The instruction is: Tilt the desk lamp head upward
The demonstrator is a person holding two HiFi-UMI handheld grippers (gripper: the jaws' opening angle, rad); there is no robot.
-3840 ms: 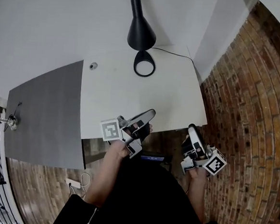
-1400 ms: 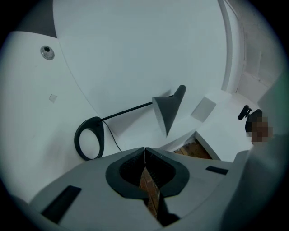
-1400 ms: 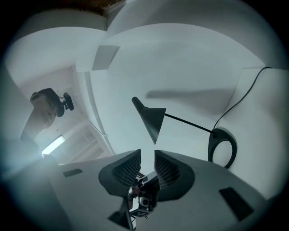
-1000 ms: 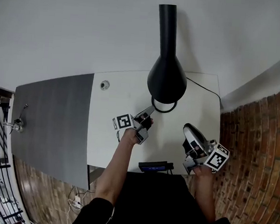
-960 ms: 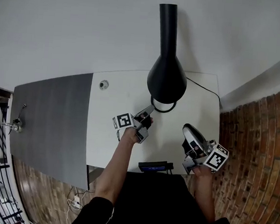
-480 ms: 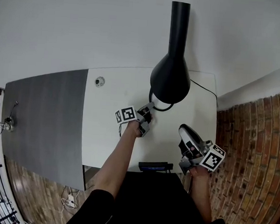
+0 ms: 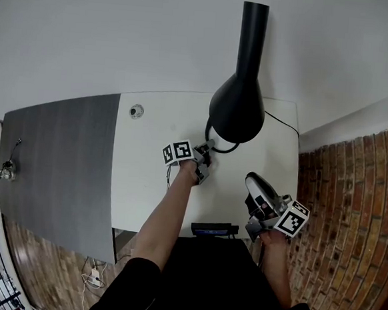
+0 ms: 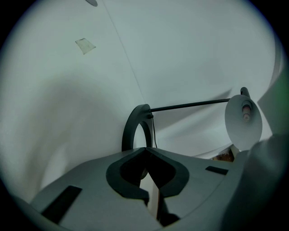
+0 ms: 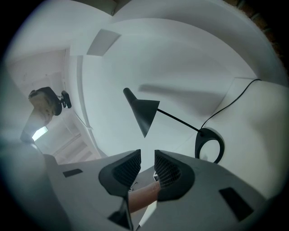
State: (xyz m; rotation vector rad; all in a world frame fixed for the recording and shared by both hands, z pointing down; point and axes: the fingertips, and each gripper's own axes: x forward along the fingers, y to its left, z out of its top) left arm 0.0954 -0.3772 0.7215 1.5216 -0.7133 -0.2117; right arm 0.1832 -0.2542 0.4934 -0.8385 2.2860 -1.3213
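Hovering nearest the wearer, off the front edge of the white desk (image 7: 152, 181), the right gripper (image 9: 147, 159) points level at the lamp with its ribbed pads a narrow gap apart and nothing between them. It looks to be held in reserve, part open, ready to take the head.

Further in, the left gripper (image 8: 144, 150) reaches across the desktop with its smooth grey jaws drawn together at the tips and empty. Those tips sit just in front of the lamp's ring base (image 8: 129, 132), a flat black hoop standing on the desk; whether they touch it cannot be told. Closed jaws at the foot suggest bracing the light stand so it does not slide when the head is moved.

A thin black rod (image 8: 194, 104) runs from the hoop to the lamp head (image 7: 236, 114), a matte black cone with a long tubular neck and a pale inner face, which hangs over the base and faces down, not yet tilted upward. A slim black cable (image 7: 280, 122) trails from the base toward the desk's far corner, and a plain white wall (image 7: 123, 32) closes the scene.
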